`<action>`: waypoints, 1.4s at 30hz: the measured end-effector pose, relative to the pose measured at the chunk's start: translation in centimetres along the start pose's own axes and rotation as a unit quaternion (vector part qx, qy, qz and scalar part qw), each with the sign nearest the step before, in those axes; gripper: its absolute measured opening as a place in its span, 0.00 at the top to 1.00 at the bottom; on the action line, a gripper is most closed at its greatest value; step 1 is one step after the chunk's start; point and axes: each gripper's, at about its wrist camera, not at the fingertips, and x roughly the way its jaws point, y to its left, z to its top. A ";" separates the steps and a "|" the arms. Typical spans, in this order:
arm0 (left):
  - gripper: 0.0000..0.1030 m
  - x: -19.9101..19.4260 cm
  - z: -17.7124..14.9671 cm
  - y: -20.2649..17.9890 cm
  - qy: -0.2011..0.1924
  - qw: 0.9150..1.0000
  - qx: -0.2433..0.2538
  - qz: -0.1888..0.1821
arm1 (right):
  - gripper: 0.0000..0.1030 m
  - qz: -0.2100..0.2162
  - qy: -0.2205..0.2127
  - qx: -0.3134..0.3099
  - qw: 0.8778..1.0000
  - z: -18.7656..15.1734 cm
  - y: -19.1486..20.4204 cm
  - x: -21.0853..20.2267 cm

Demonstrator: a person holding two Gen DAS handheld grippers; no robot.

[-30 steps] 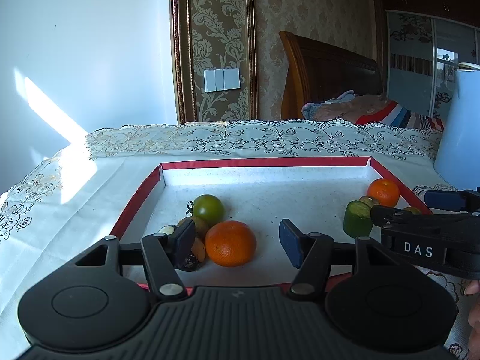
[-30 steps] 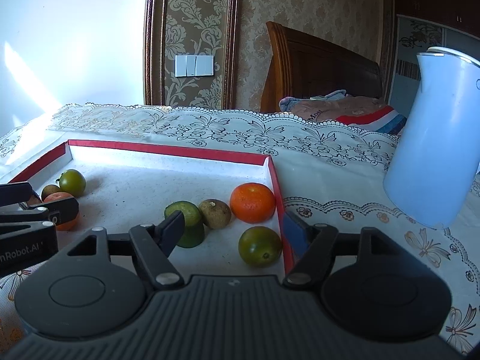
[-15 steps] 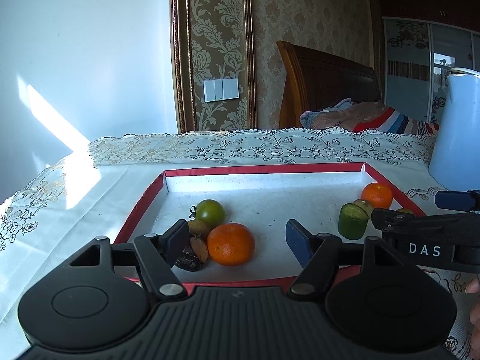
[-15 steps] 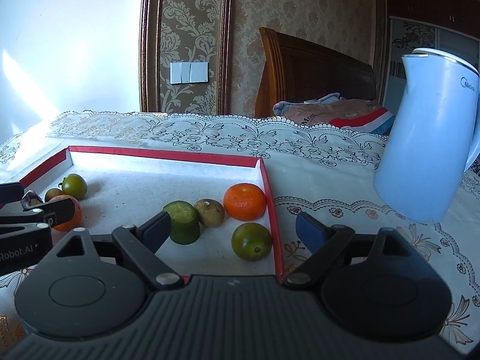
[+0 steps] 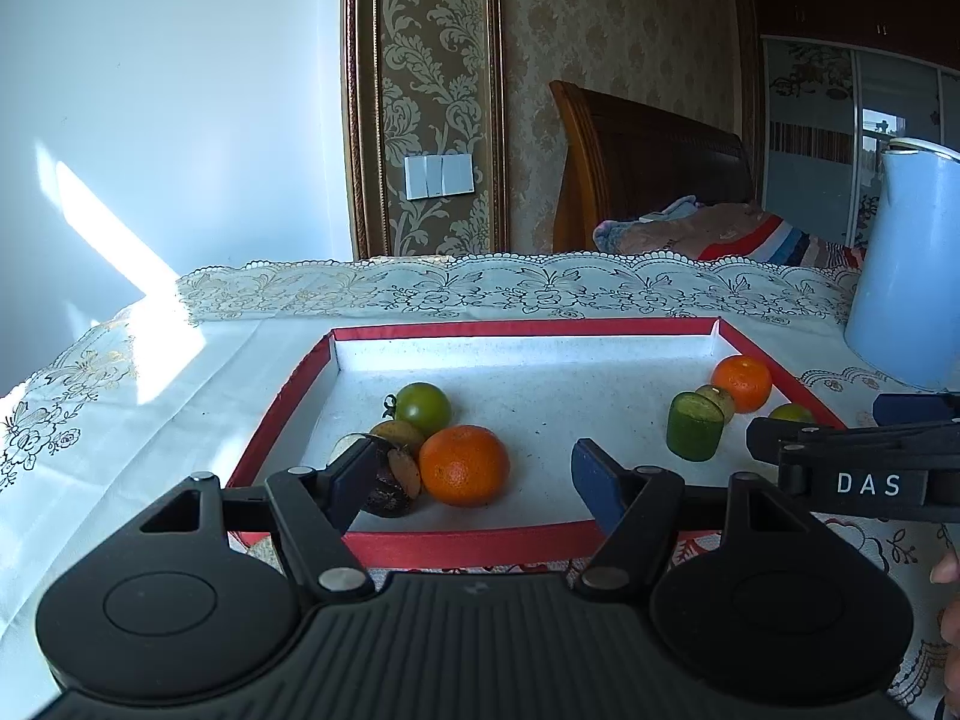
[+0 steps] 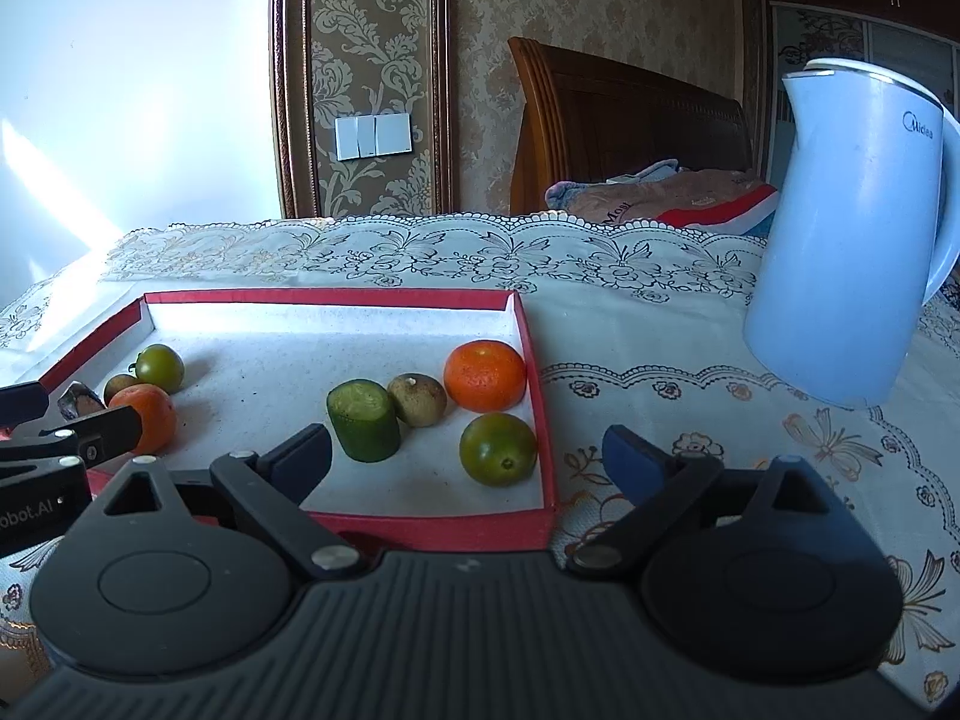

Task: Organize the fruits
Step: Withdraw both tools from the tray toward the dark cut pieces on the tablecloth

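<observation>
Lace tablecloth carries the red-edged tray; its fruit sits in two clusters (none held); the right gripper, empty jaws opening, faces the green fruit; the left gripper, jaws apart, faces the orange.

A home bedroom: a dark wooden headboard with folded striped bedding, gold damask wallpaper, and a lace-edged white tablecloth.
</observation>
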 end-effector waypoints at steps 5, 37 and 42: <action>0.27 -0.5 -0.4 -0.4 -0.008 1.000 0.014 0.002 | 0.04 0.005 0.001 0.005 1.000 -0.3 -0.1 -0.6; 0.25 -3.1 -1.9 0.3 -0.004 1.000 0.018 -0.012 | 0.00 0.021 0.011 0.006 1.000 -2.0 0.1 -2.3; 0.25 -3.2 -2.0 0.5 -0.001 1.000 0.015 -0.009 | 0.00 0.023 0.012 0.000 1.000 -2.4 0.4 -2.7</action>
